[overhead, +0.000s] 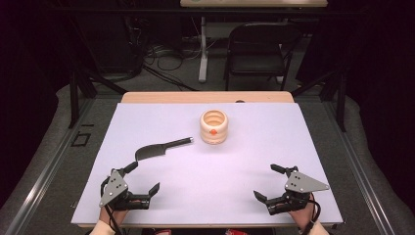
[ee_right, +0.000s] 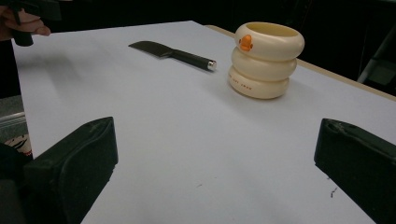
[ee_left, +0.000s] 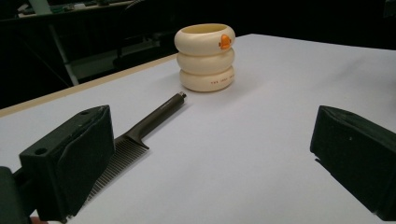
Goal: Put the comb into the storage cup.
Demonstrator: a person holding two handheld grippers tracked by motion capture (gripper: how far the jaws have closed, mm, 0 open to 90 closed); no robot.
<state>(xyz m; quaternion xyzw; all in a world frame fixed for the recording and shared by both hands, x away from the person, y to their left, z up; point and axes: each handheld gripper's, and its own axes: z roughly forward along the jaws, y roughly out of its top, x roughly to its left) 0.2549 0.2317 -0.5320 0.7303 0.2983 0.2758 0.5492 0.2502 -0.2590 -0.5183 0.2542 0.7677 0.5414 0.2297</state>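
Note:
A cream ribbed cup (overhead: 214,127) with an orange duck mark stands upright near the middle of the white table top (overhead: 244,161); it shows too in the left gripper view as the cup (ee_left: 206,57) and in the right gripper view as the cup (ee_right: 266,59). A dark comb with a long handle (overhead: 161,149) lies flat to the cup's left, its teeth toward me; the comb (ee_left: 140,135) runs behind my left jaw. My left gripper (overhead: 145,177) rests open at the near left, empty. My right gripper (overhead: 269,182) stands open at the near right, also empty.
A wooden strip (overhead: 205,97) edges the far side of the table. Beyond it stand a black folding chair (overhead: 259,49) and a white table leg (overhead: 203,49) among floor cables. Black frame legs flank both sides.

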